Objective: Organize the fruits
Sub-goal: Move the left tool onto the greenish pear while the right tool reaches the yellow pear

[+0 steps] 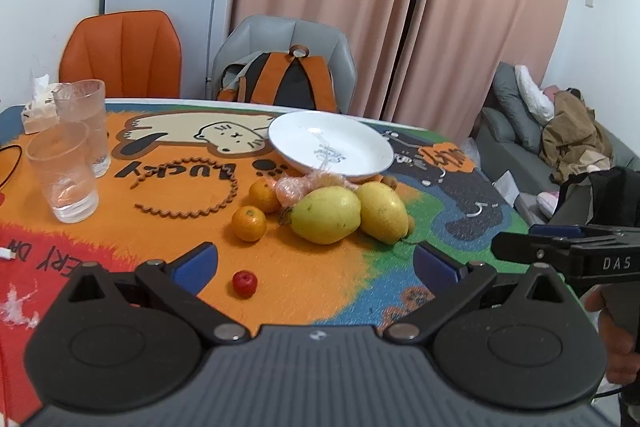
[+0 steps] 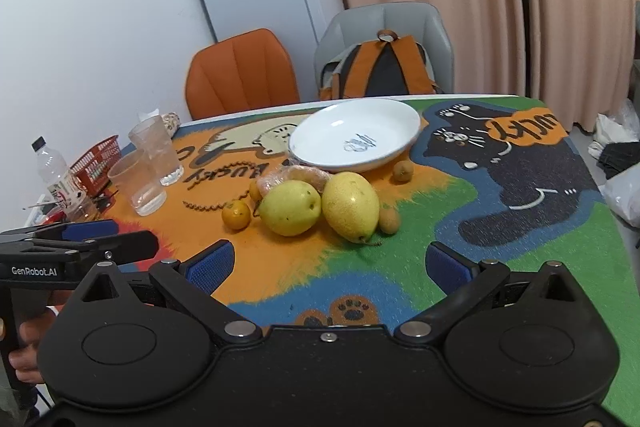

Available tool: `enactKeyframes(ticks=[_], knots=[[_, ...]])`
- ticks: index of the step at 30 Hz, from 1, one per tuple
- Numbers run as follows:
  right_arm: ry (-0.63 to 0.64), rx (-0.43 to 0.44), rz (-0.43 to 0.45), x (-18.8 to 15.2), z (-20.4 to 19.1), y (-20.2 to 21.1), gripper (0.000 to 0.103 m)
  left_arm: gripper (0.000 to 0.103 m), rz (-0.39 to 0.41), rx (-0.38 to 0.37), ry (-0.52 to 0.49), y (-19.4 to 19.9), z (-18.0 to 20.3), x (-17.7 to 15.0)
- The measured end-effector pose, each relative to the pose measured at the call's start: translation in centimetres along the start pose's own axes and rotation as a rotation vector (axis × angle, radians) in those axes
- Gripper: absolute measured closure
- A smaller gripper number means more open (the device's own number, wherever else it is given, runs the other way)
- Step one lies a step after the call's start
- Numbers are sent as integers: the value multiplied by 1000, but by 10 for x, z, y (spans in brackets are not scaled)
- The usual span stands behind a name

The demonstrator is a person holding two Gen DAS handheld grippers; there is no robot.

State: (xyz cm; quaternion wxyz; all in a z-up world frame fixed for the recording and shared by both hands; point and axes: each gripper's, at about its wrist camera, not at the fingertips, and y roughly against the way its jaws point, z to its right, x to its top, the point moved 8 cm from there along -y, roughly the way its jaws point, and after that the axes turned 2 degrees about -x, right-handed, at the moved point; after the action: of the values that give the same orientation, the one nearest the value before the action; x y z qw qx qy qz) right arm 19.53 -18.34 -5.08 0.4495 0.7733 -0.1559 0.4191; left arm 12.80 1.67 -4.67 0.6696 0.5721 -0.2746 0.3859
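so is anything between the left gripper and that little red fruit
Nothing visible. The red fruit lies alone on the mat, just ahead of the open left gripper, slightly left of centre. The oranges and yellow fruits sit farther back, beyond it.

We see our right gripper [image 2: 328, 267] spread wide above the near edge of the cartoon-print table [image 2: 520, 227]. Two yellow pears [image 2: 292, 207] touch mid-table, a tangerine [image 2: 236, 214] just left, and a white plate [image 2: 356, 139] sits toward the far edge.
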Motion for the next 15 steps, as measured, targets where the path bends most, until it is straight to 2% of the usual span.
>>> enactKeyframes(ticks=[5, 15], knots=[[1, 29, 10, 10, 3, -9, 1, 0, 3, -2, 4, -11, 5, 7], [-33, 68, -4, 13, 20, -35, 16, 2, -14, -26, 9, -41, 14, 13]])
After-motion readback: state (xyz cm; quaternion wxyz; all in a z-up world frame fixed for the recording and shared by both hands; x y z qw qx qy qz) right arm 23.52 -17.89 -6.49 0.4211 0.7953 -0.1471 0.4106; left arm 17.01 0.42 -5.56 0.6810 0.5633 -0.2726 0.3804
